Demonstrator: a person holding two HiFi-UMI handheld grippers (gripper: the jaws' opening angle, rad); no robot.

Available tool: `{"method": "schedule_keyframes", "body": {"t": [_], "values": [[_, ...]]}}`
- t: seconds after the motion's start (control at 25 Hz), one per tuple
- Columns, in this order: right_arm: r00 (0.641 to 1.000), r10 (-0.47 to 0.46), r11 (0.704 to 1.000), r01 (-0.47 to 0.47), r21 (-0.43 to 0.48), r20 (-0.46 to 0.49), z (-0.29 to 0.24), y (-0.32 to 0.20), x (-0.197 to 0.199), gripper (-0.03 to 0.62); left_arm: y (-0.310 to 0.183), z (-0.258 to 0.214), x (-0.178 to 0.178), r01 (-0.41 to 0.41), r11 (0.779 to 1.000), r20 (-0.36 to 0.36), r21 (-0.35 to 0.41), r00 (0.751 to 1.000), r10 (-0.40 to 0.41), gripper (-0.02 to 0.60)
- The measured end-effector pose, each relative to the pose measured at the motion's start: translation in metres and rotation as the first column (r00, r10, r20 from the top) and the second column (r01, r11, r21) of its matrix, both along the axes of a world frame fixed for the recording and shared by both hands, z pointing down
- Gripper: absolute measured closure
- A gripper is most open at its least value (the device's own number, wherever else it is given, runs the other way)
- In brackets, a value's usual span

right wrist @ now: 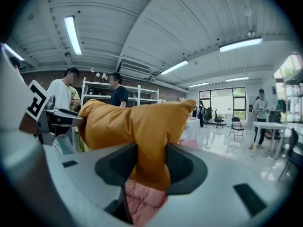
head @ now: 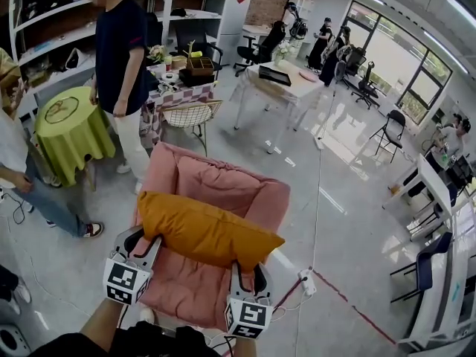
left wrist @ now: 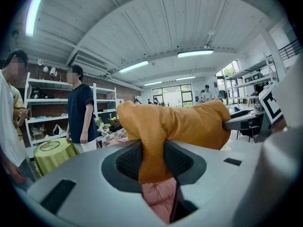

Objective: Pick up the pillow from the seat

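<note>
An orange pillow (head: 204, 229) hangs over the pink padded seat (head: 223, 188), held from both near corners. My left gripper (head: 147, 245) is shut on its left edge, and in the left gripper view the pillow (left wrist: 175, 124) is pinched between the black pads (left wrist: 129, 161). On the other side my right gripper (head: 245, 274) is shut on the right edge; the right gripper view shows the pillow (right wrist: 137, 124) squeezed between its pads (right wrist: 182, 167), with pink seat fabric (right wrist: 142, 197) below. Each gripper's marker cube is seen from the other's camera.
A person in a dark shirt (head: 123, 65) stands behind the seat, another person (head: 22, 169) at the left. A green-clothed round table (head: 71, 129), a wire chair (head: 190, 117) and a white table (head: 286, 84) stand beyond. A power strip (head: 306, 281) lies on the floor at right.
</note>
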State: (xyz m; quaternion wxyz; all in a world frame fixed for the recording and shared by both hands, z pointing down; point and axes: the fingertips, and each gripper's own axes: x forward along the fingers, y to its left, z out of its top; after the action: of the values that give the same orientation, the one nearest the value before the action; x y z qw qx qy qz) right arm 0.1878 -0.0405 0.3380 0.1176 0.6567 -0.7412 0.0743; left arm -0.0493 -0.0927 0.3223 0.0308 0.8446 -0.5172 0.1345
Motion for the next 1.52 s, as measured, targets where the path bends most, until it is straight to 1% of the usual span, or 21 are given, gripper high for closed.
{"method": "schedule_keyframes", "body": {"t": [0.2,0.56,0.72,0.84,1.28,1.52], "values": [[0.999,0.036,0.999,-0.036,-0.001,-0.016,-0.002,0.007,-0.025,0.393,-0.001,0.001,-0.024,-0.036,0.999,-0.016,0.001,0.999,0.036,0.442],[0.992,0.117,0.993,-0.117,0.018,-0.039,-0.013,0.035,-0.070,0.393,0.011,-0.004,-0.064,-0.118,0.993,-0.043,0.015,0.992,0.119,0.442],[0.991,0.130,0.991,-0.129,0.024,-0.043,-0.018,0.041,-0.082,0.391,0.013,-0.008,-0.074,-0.134,0.991,-0.046,0.022,0.990,0.135,0.442],[0.992,0.121,0.992,-0.121,0.023,-0.043,-0.019,0.039,-0.079,0.392,0.012,-0.009,-0.072,-0.126,0.992,-0.045,0.022,0.991,0.127,0.442],[0.996,0.079,0.997,-0.078,0.021,-0.047,-0.019,0.036,-0.047,0.392,0.020,-0.007,-0.044,-0.078,0.997,-0.052,0.012,0.996,0.079,0.442],[0.996,0.077,0.997,-0.076,0.018,-0.037,-0.016,0.039,-0.046,0.391,0.024,-0.006,-0.043,-0.075,0.997,-0.043,0.008,0.996,0.076,0.442]]}}
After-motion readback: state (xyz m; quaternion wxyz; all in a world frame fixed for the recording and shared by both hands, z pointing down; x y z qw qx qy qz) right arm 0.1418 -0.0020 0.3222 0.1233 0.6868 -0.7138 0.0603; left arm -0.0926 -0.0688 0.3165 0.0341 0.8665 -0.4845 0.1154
